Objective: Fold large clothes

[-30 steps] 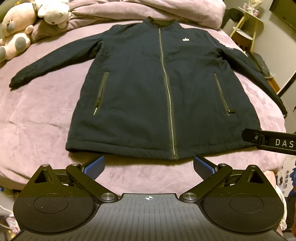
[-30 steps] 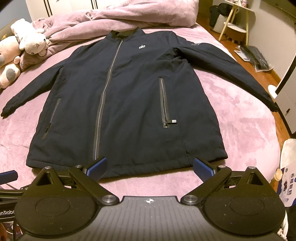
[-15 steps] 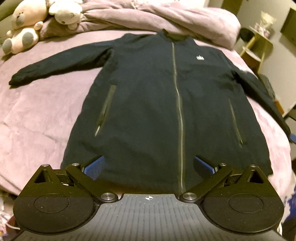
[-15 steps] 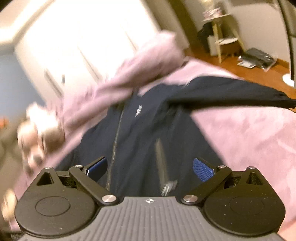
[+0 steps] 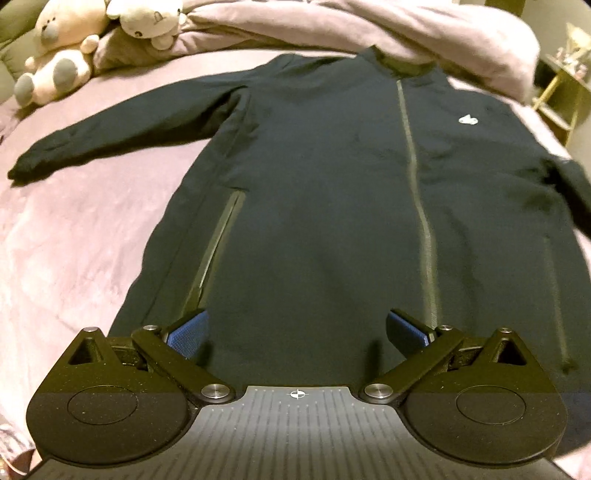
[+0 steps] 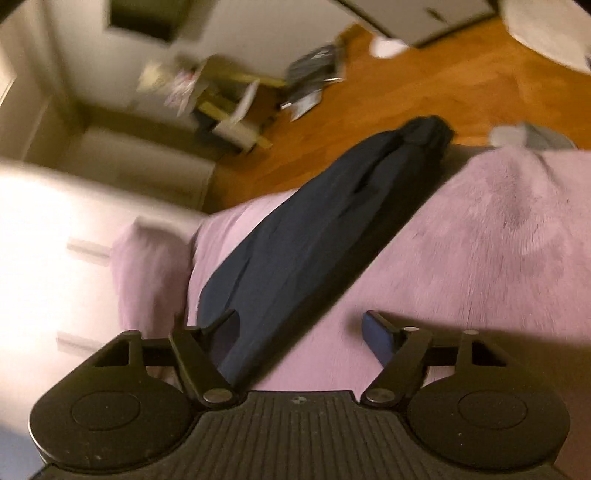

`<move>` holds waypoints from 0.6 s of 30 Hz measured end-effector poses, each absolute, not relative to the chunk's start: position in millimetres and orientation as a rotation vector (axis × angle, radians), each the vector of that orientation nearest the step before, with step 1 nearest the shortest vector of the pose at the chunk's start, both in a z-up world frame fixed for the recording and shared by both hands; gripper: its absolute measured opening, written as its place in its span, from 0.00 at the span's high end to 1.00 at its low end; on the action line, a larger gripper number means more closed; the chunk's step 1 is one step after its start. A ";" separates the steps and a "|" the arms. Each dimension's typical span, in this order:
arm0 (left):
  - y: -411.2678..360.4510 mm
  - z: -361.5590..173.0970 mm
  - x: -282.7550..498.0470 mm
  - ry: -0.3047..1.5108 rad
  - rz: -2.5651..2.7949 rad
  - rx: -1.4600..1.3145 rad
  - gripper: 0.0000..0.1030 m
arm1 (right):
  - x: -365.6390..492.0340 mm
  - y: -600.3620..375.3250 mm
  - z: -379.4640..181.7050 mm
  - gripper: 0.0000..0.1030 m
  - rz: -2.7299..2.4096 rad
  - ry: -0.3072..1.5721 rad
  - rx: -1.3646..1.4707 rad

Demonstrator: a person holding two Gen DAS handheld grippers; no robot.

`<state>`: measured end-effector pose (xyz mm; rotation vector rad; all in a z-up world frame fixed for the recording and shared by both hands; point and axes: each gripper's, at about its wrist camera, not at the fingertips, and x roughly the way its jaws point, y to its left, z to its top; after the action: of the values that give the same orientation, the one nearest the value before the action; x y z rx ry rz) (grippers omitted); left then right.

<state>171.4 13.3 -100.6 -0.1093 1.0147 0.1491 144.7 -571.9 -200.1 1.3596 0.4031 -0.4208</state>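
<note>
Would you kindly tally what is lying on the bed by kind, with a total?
Dark jacket: 1
Plush toys: 2, a cream bear and a paler one beside it
Bunched pink duvet: 1
Total: 4, all on the pink bed cover

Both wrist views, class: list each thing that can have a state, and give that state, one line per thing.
Jacket: laid flat on the bed, front up, zipped, unfolded.
Jacket sleeve: stretched out toward the bed's edge, passing between the right jaws.
Left gripper: open over the jacket's lower front.
Right gripper: jaws closing, pads not yet pressing the sleeve.
Soft toys: propped by the bedding.
</note>
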 end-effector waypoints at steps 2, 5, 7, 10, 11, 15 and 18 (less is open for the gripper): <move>13.6 -109.4 180.4 1.024 0.156 -0.103 0.00 | 153.8 -579.7 -212.9 0.53 -0.473 0.376 1.396; 15.0 -123.6 191.8 1.044 0.179 -0.093 0.00 | 162.8 -588.7 -227.7 0.55 -0.502 0.335 1.432; 17.2 -131.2 193.4 1.052 0.197 -0.093 0.00 | 166.5 -595.9 -235.0 0.61 -0.489 0.319 1.446; 19.9 -134.4 192.1 1.028 0.209 -0.083 0.00 | 169.9 -601.0 -236.3 0.77 -0.502 0.376 1.382; 20.6 -135.5 192.6 1.028 0.213 -0.079 0.00 | 173.3 -603.5 -231.0 0.78 -0.501 0.394 1.347; 27.7 -138.4 195.7 1.051 0.194 -0.119 0.00 | 194.3 -591.4 -190.5 0.82 -0.584 0.466 1.069; 33.3 -139.3 196.7 1.069 0.172 -0.143 0.00 | 219.2 -550.3 -129.9 0.84 -0.563 0.416 0.775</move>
<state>196.7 33.3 -139.3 -0.1427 1.0690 0.1716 219.2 -550.3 -129.9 0.7748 0.4160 -0.5631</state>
